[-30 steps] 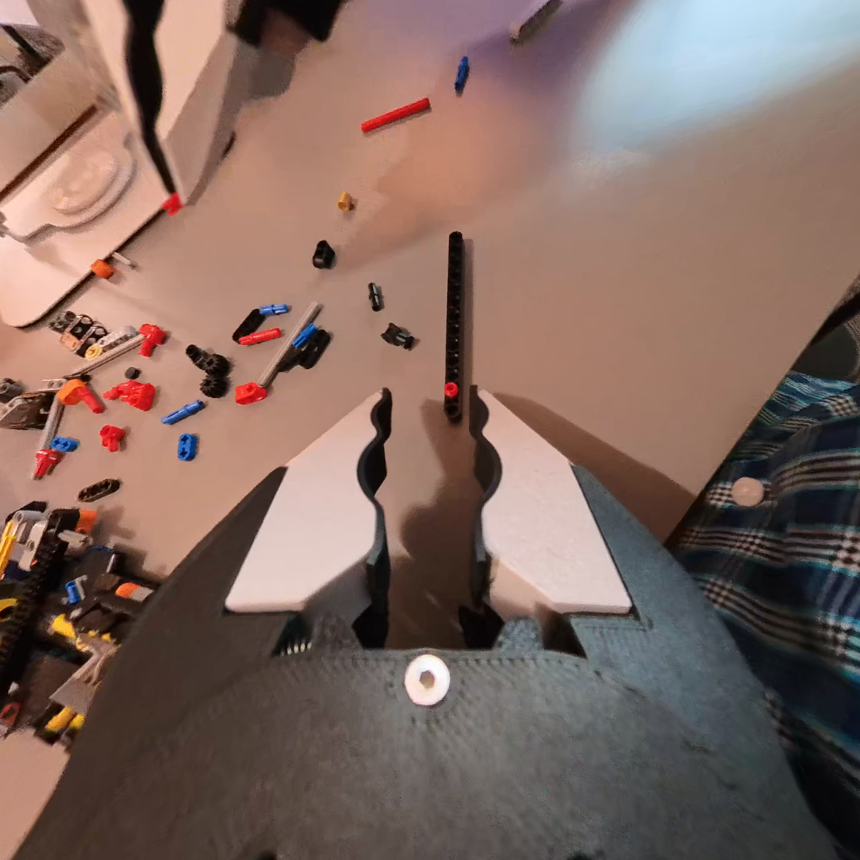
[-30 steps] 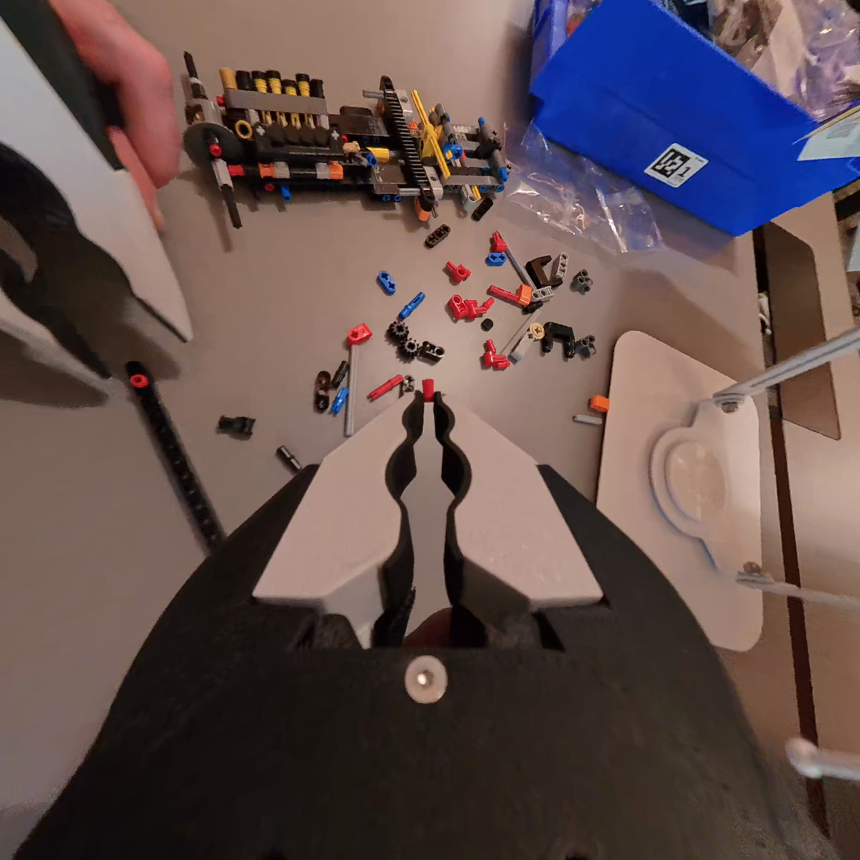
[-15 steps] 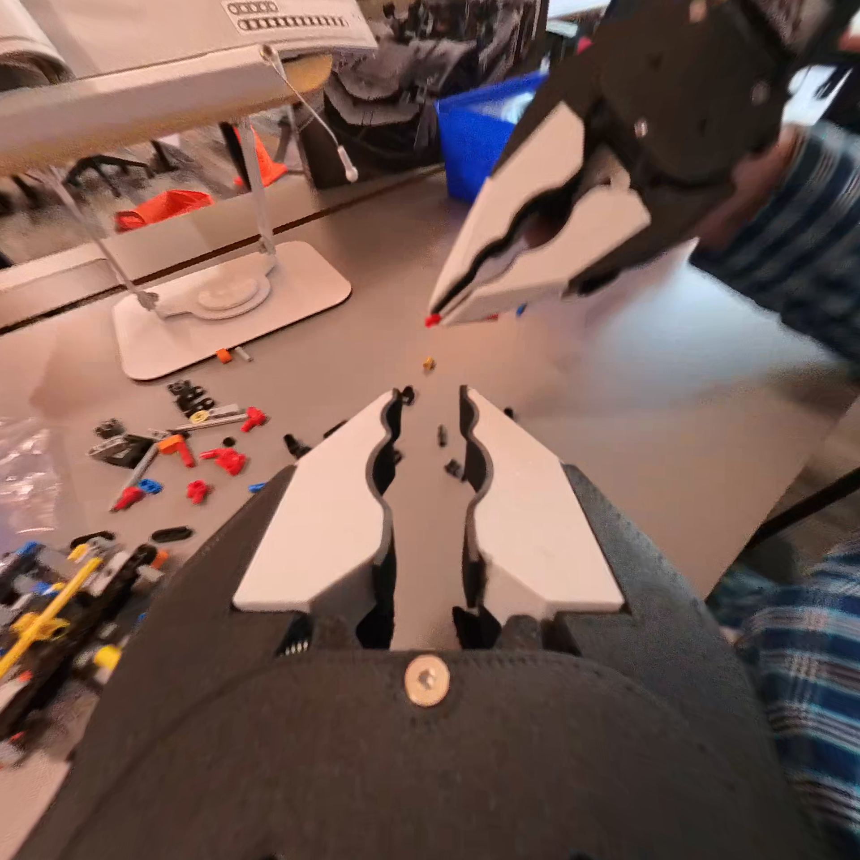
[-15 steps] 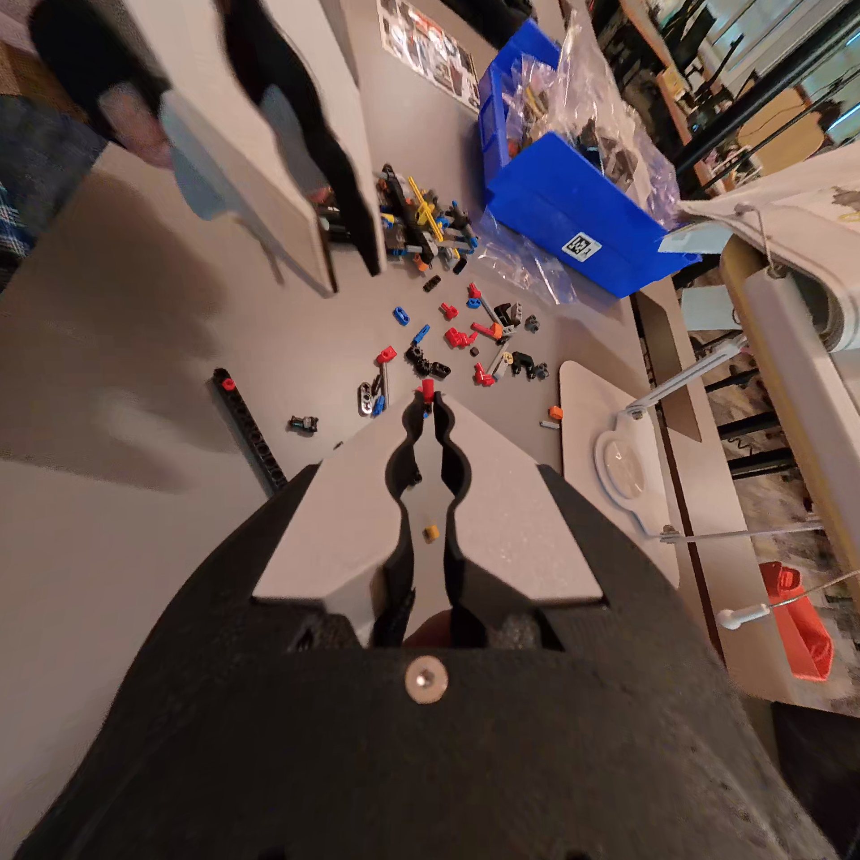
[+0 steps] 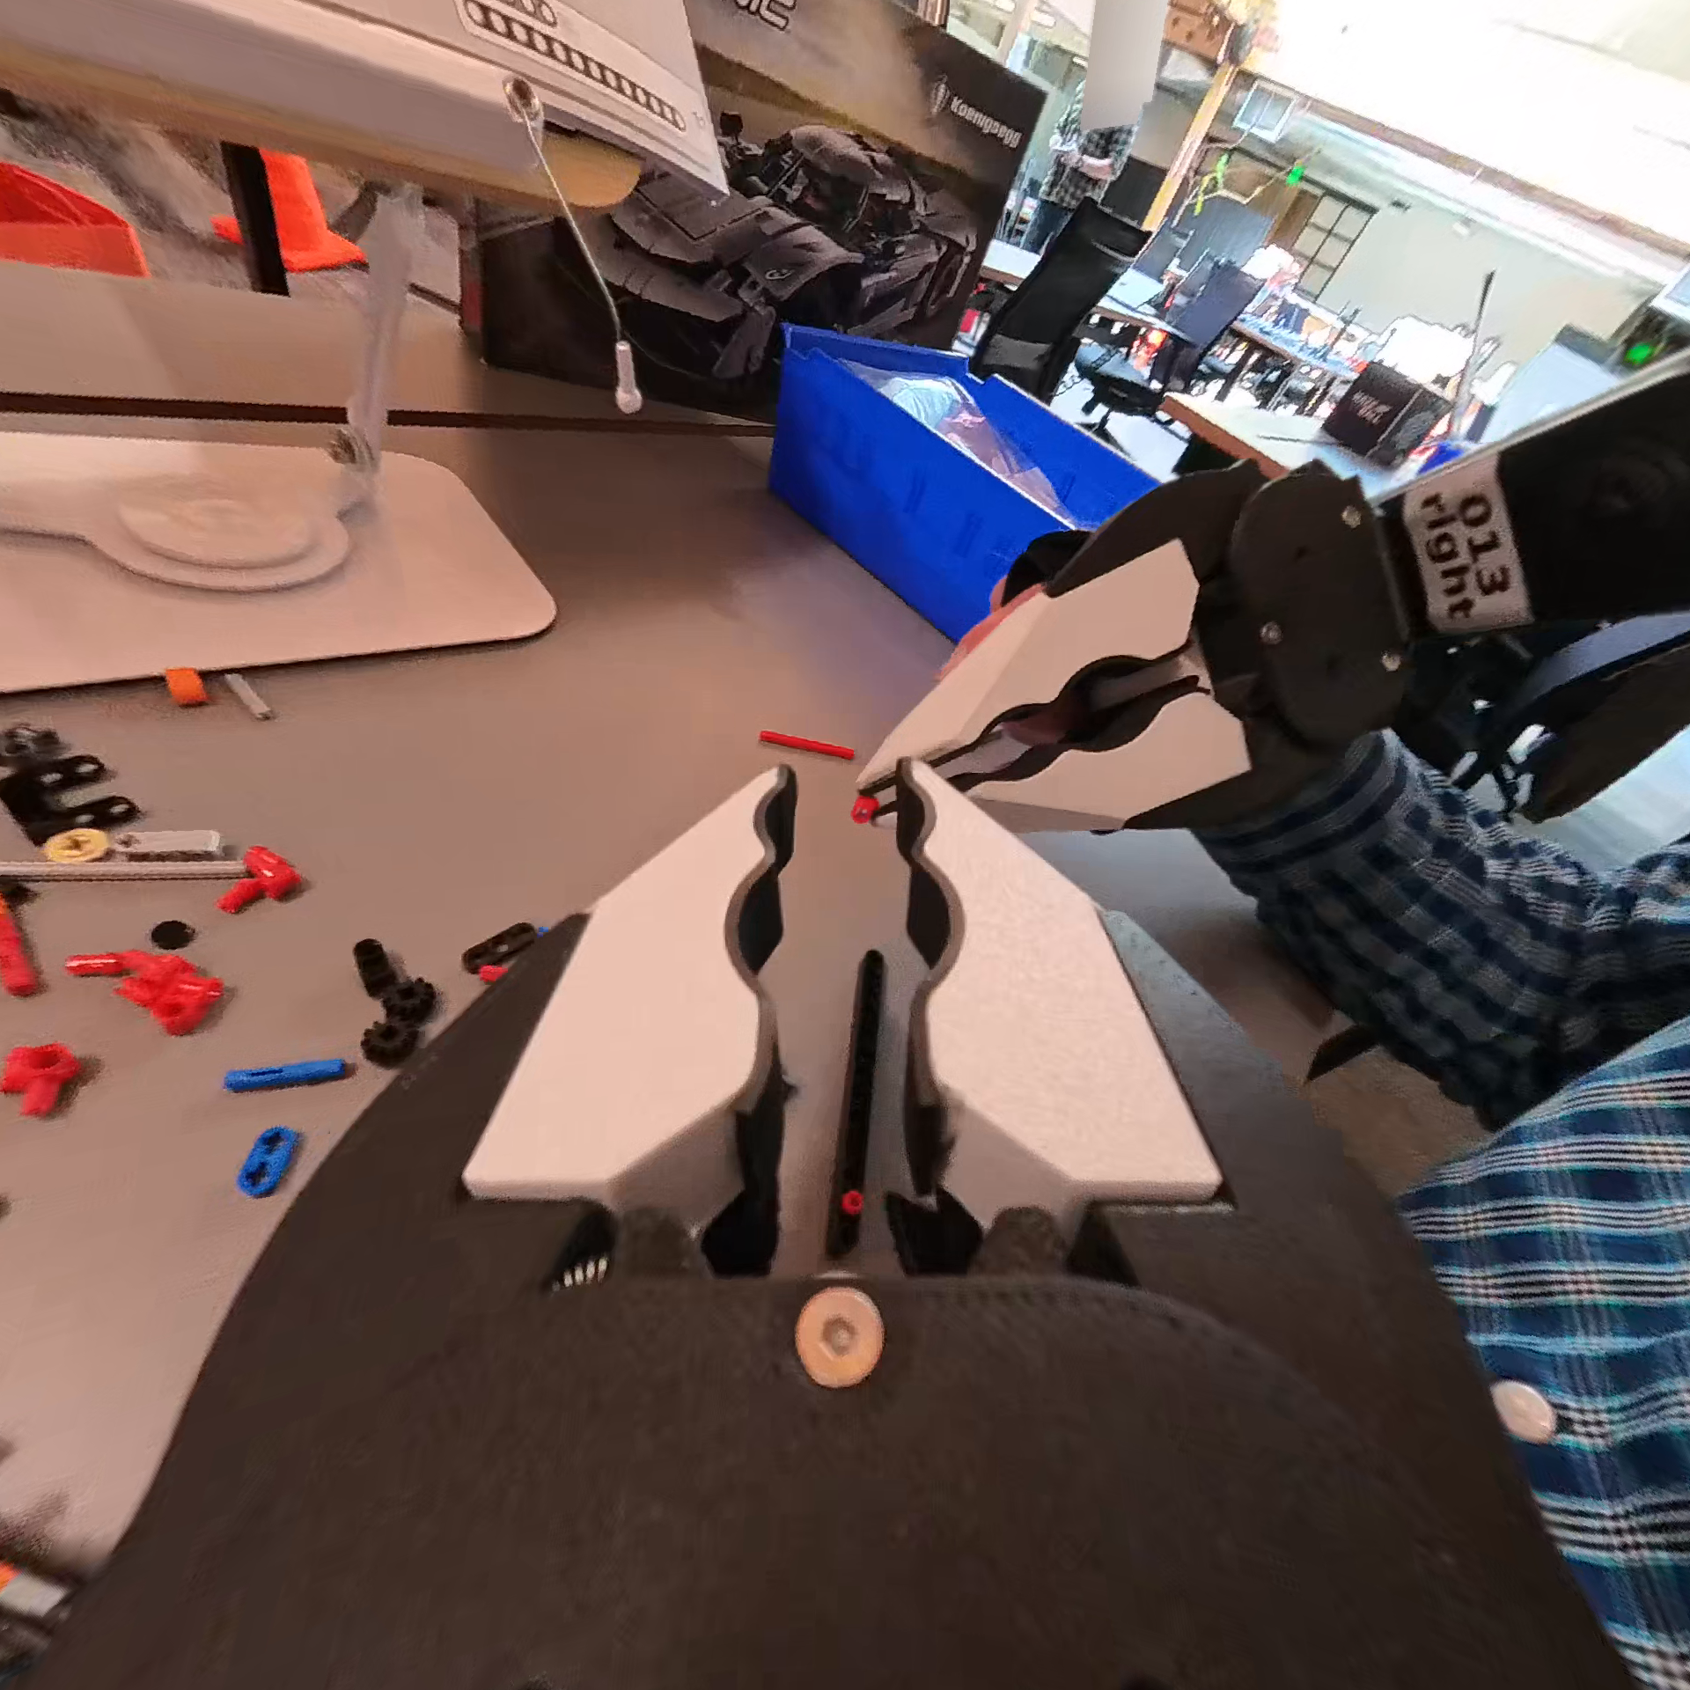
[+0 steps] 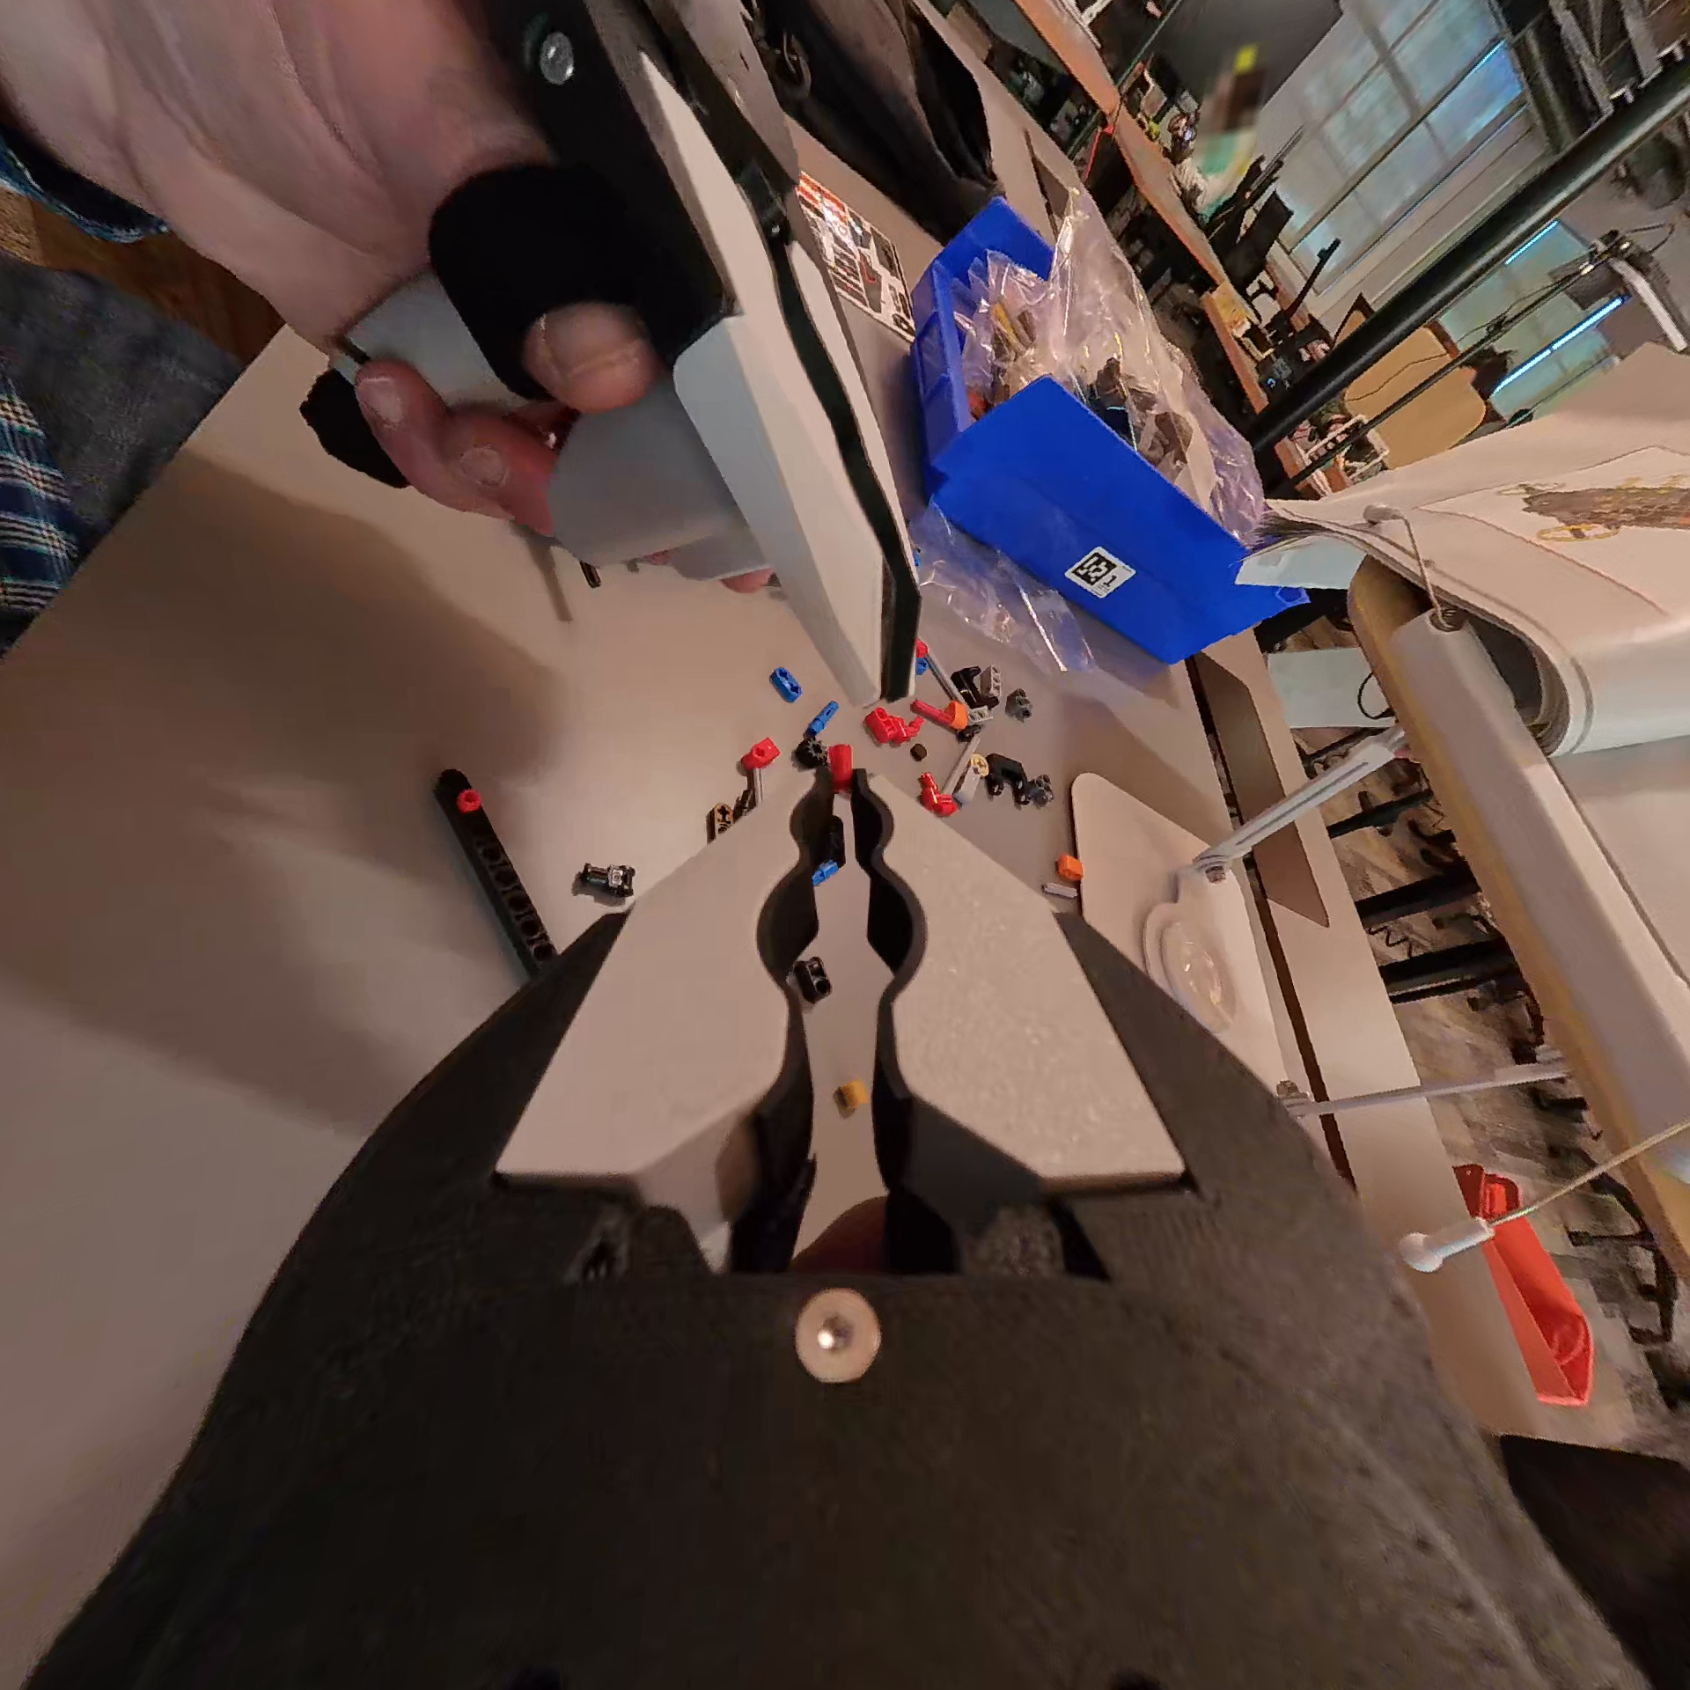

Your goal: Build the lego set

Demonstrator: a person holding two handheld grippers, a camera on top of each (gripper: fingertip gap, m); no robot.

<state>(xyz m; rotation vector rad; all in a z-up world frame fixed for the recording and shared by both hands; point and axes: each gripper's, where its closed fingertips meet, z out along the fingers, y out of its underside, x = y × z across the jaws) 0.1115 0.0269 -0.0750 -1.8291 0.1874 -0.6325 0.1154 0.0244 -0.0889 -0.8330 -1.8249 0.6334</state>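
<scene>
A long black beam (image 5: pixel 860 1079) with a red pin (image 5: pixel 852 1200) in one end hole lies flat on the grey table, seen between my left gripper's fingers. My left gripper (image 5: pixel 846 786) is open, empty and above the table. My right gripper (image 6: pixel 841 777) is shut on a small red pin (image 6: pixel 839 766). In the left wrist view the right gripper (image 5: pixel 878 796) holds that pin (image 5: pixel 861 809) right beside my left gripper's right fingertip. The beam (image 6: pixel 494 869) also shows at the left of the right wrist view, with the left gripper (image 6: pixel 823 549) above it.
Loose red, blue and black parts (image 5: pixel 174 988) are scattered at the left. A blue bin (image 5: pixel 914 494) with plastic bags stands at the back. A white stand base (image 5: pixel 274 567) carries a booklet holder. A red axle (image 5: pixel 805 745) lies ahead. A plaid sleeve (image 5: pixel 1463 933) is at the right. Only a small space, under 4 cm, lies between the two pairs of fingers.
Both grippers have risen and tilted up from the table. The right gripper has brought its red pin close to my left gripper's tips. The beam has stayed on the table.
</scene>
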